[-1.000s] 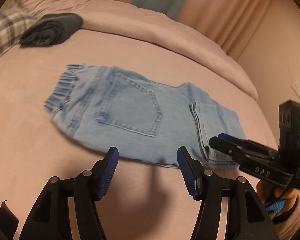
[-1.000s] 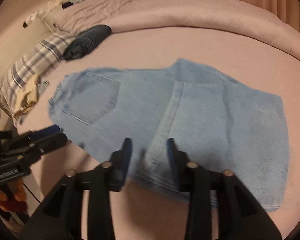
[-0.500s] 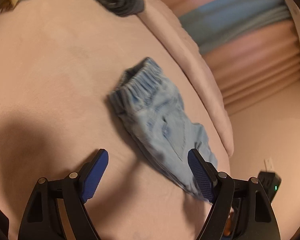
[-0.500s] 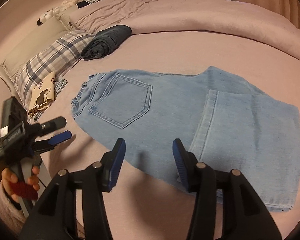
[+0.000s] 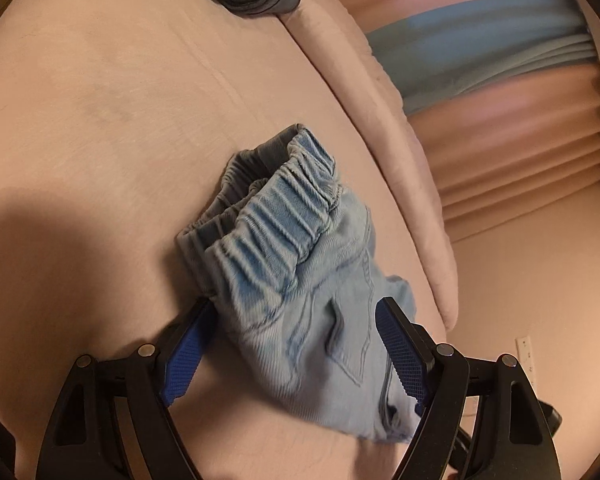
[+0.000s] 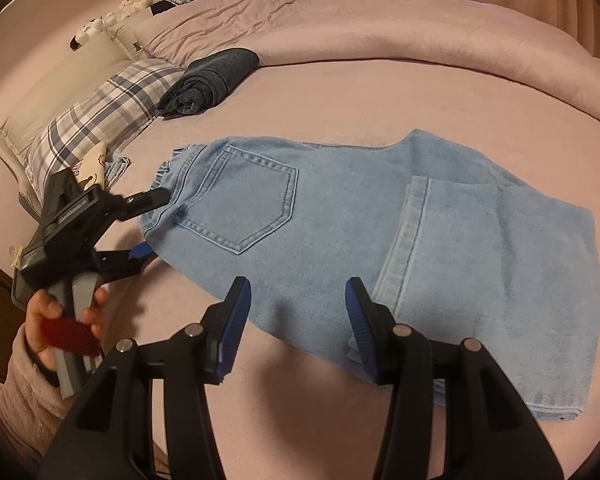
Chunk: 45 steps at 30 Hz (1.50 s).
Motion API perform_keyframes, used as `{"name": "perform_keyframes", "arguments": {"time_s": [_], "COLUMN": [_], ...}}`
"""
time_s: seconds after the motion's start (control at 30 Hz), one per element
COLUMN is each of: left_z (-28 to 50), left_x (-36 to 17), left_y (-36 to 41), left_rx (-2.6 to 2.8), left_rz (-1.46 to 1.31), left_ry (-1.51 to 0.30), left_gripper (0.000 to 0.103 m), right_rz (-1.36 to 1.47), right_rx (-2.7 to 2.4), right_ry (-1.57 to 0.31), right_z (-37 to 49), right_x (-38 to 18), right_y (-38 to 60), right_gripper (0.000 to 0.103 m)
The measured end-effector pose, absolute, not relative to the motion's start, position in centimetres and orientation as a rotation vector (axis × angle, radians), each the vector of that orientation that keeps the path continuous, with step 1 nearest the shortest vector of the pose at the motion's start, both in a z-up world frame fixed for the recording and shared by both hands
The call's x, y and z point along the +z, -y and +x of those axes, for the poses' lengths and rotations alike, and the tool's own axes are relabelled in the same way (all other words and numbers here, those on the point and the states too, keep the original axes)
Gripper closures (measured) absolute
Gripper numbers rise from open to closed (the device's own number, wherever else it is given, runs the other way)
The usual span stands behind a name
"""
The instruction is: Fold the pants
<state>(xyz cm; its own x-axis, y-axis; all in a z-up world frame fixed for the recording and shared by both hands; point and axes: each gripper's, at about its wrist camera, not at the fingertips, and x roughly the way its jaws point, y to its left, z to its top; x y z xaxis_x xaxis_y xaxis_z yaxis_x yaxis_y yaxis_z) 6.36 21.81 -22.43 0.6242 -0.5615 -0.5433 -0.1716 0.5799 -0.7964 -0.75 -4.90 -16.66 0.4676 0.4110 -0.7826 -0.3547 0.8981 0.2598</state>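
- Since a second ago my left gripper (image 5: 296,352) has swung round from the long side of the pants (image 6: 380,240) to their waistband (image 5: 272,216) end, rolled over and dropped low, and its jaws have spread wider
- My right gripper (image 6: 296,320) has kept its place at the near edge of the denim, jaws a touch wider than before
- Left gripper now: jaws wide apart, straddling the gathered elastic waistband end; one blue pad (image 5: 186,356) lies low against the bed sheet (image 5: 100,120) beside the fabric, the other sits over the pocket side; the denim lies between them, not pinched
- Right gripper now: jaws partly apart above the near edge of the pants, close to the hem of the folded-over leg (image 6: 500,264); nothing clamped between the pads
- The light blue pants lie flat on the pink sheet, back pocket (image 6: 252,204) up, the legs doubled back over the seat
- My left hand (image 6: 66,320), in a fuzzy pink sleeve (image 6: 24,404), grips the left tool's handle
- A rolled dark garment (image 6: 208,80) rests near a plaid pillow (image 6: 100,116), well apart from the pants
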Motion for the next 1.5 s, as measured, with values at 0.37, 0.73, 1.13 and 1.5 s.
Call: {"name": "perform_keyframes", "arguments": {"time_s": [0.37, 0.73, 1.13, 1.5], "left_z": [6.6, 5.6, 4.7, 5.1], "left_x": [-23.4, -20.2, -14.9, -13.8], "left_y": [-22.3, -20.3, -16.2, -14.3], "left_rx": [-0.221, -0.209, -0.258, -0.261], "left_rz": [-1.006, -0.859, -0.574, -0.458], "left_ry": [-0.909, -0.844, -0.757, -0.747], "left_gripper": [0.062, 0.077, 0.079, 0.079], "right_rz": [0.039, -0.064, 0.032, 0.281], "right_rx": [0.465, 0.447, 0.476, 0.397], "right_ry": [-0.985, -0.983, -1.088, -1.187], "right_z": [-0.6, 1.6, 4.4, 13.5], "right_x": [-17.1, -18.5, -21.3, -23.3], "right_y": [4.3, 2.3, 3.0, 3.5], "right_gripper": [0.055, 0.074, 0.078, 0.081]}}
